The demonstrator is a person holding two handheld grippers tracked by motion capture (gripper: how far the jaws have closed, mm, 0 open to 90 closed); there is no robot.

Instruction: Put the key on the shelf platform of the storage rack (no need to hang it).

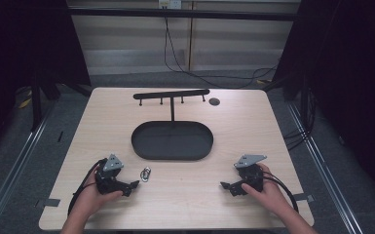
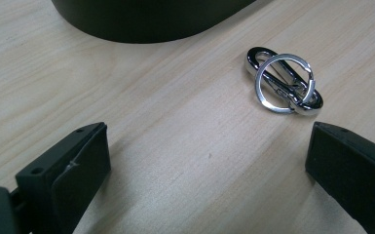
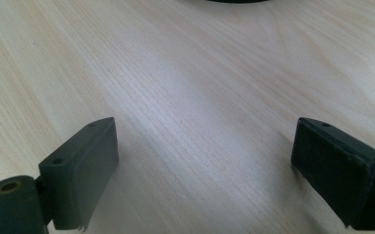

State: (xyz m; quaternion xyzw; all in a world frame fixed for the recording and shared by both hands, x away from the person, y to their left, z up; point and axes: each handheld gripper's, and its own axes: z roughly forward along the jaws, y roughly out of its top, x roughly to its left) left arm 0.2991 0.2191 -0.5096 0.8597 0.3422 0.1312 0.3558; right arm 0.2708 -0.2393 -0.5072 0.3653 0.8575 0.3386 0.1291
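Left gripper (image 1: 135, 184) rests low on the wooden table (image 1: 253, 126), jaws spread wide with nothing between them; the left gripper view shows bare wood in the gap. Just ahead of it lies the work piece: a chrome carabiner clip with a split key ring (image 2: 283, 81) threaded through it, flat on the table, near the right-hand jaw in that view and a little beyond the tips. From the high view the clip and ring (image 1: 146, 173) sit just beside the left gripper, between it and the black oval tray (image 1: 141, 146). A black peg rack (image 1: 171, 93) stands behind the tray at the far side of the table. Right gripper (image 1: 224, 185) sits well apart on the other side, jaws likewise wide and empty over bare wood. Judgement: the step in hand looks like the approach for picking up the clip with the left gripper. To do it well, slide forward and slightly toward the clip until it is centred between the jaws, keep the tips down almost on the wood since the piece lies flat and thin, and close across the clip's narrow body rather than the loose ring, which would swing or slip. Polished metal is slick; close slowly and check the hold before lifting.
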